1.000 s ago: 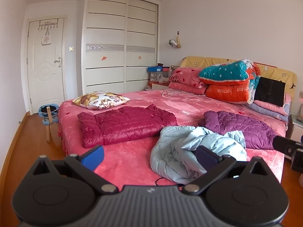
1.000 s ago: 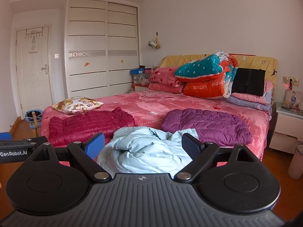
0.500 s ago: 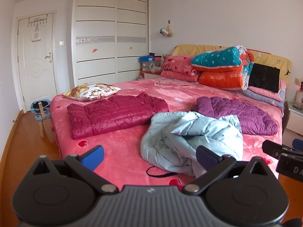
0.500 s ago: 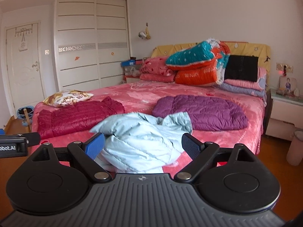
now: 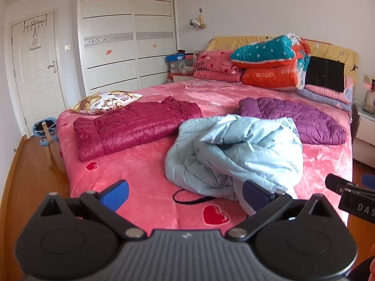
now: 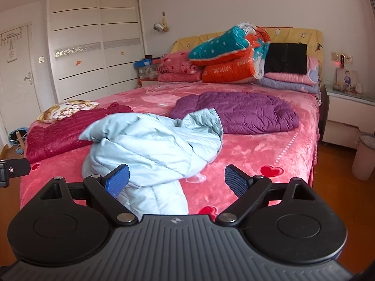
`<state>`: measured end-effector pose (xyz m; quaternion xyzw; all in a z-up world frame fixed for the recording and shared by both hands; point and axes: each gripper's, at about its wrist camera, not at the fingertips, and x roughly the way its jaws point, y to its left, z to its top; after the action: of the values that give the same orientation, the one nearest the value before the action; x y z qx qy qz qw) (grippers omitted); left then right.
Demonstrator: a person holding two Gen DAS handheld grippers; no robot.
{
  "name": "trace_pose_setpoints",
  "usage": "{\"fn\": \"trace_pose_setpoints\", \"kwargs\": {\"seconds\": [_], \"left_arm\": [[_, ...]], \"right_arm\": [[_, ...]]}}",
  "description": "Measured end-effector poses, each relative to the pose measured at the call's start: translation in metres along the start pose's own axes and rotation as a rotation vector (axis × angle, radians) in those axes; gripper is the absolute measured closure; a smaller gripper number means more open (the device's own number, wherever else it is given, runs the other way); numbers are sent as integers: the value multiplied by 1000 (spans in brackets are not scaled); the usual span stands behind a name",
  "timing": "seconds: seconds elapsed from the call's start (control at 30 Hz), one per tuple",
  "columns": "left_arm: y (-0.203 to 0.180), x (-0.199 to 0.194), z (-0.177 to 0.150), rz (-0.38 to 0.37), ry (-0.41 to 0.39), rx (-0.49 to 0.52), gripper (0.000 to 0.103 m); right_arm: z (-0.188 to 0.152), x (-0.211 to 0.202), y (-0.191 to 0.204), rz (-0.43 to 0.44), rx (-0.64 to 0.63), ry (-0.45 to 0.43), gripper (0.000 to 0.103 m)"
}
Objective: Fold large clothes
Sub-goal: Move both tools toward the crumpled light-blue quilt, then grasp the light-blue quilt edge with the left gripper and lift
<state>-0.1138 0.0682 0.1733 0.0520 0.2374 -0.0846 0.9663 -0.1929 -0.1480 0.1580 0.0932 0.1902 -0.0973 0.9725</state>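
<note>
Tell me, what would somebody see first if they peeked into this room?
Probably the crumpled light blue jacket heaped near the foot of the big pink bed, just beyond the open tongs. Flat beside it lie a dark red jacket on the left and a purple jacket on the right. At the headboard, bright teal and orange quilts are piled high.
</note>
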Motion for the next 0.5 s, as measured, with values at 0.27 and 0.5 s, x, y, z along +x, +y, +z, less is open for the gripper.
{"fn": "trace_pose_setpoints", "kwargs": {"seconds": [0.27, 0.5], "left_arm": [[-10, 14, -6, -9, 27, 3, 1], [-28, 29, -14, -87, 21, 35, 1]], "right_arm": [[-14, 15, -10, -6, 4, 16, 0], [-19, 34, -25, -44, -13, 45, 0]]}}
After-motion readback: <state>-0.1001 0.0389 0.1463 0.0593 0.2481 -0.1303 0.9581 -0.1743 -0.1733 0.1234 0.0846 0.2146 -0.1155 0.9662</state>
